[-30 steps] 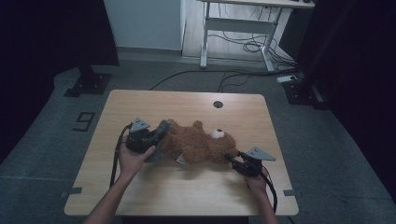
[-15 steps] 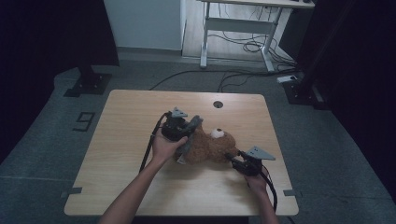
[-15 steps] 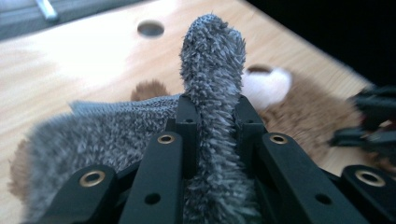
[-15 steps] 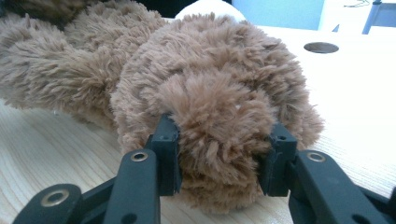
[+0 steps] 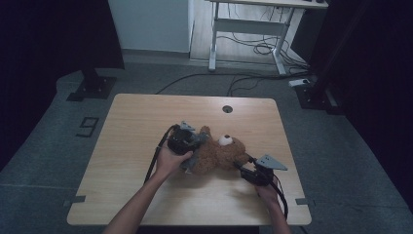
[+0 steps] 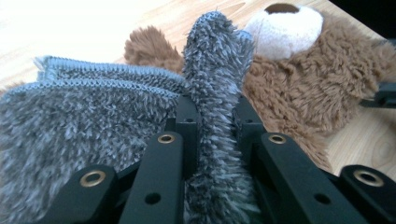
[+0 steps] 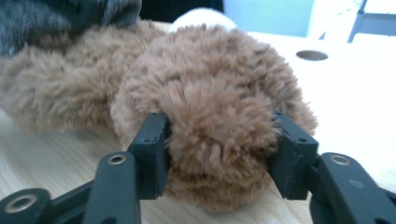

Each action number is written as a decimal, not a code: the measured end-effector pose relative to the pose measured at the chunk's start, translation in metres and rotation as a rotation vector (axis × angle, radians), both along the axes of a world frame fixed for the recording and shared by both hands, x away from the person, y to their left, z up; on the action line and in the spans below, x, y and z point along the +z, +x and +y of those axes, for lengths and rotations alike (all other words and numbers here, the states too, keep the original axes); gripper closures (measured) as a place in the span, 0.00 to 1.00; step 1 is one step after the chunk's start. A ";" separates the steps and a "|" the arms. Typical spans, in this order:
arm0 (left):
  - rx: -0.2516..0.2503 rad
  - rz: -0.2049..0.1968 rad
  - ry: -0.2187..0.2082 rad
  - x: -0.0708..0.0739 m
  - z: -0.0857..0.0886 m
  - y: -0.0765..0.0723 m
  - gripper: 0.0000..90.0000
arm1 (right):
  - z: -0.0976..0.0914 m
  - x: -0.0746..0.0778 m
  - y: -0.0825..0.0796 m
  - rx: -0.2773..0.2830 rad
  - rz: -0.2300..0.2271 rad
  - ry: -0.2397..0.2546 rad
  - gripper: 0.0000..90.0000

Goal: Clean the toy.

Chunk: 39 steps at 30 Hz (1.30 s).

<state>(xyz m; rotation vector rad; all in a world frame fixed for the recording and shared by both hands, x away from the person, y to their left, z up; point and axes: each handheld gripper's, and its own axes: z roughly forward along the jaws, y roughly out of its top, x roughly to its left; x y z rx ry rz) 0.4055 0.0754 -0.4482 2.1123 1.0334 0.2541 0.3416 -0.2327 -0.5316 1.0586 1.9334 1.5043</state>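
Left claw (image 5: 191, 146) sits over the teddy bear's (image 5: 221, 155) near-left side, mid worktop (image 5: 131, 126), w/ the person's left hand (image 5: 168, 161) behind it. In the left gripper view its jaws are narrow, pinched on a fold of grey fuzzy cloth (image 6: 212, 93); rest of the cloth spreads to the left, edge stitching visible, draped over part of the bear (image 6: 308, 84). Bear lies on its back approx., white muzzle (image 5: 224, 140) facing up, brown body across the worktop centre-right. Right claw (image 5: 247, 168) is at the bear's right end, near the worktop's front-right edge. Right gripper view: a brown plush limb (image 7: 219, 126) sits between the jaws, which have just been opening; pads at the fur on both sides, can't tell if they press it. Round cable hole (image 5: 227, 108) further back on the worktop.
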 end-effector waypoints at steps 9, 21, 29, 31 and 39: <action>0.006 -0.005 -0.093 -0.018 0.011 -0.017 0.87 | 0.005 0.023 0.002 -0.009 0.002 0.087 0.31; -0.018 0.007 -0.174 -0.035 0.022 -0.045 0.88 | 0.044 0.015 0.035 -0.025 0.252 -0.089 0.00; -0.030 0.007 -0.199 -0.047 0.027 -0.058 0.88 | 0.041 0.008 0.032 -0.018 0.299 -0.103 0.13; -0.032 -0.009 -0.183 -0.049 0.025 -0.060 0.88 | 0.043 0.009 0.029 -0.009 0.283 -0.124 0.19; 0.012 -0.036 -0.171 -0.050 0.013 -0.047 0.88 | 0.046 0.010 0.039 -0.023 0.162 -0.215 0.32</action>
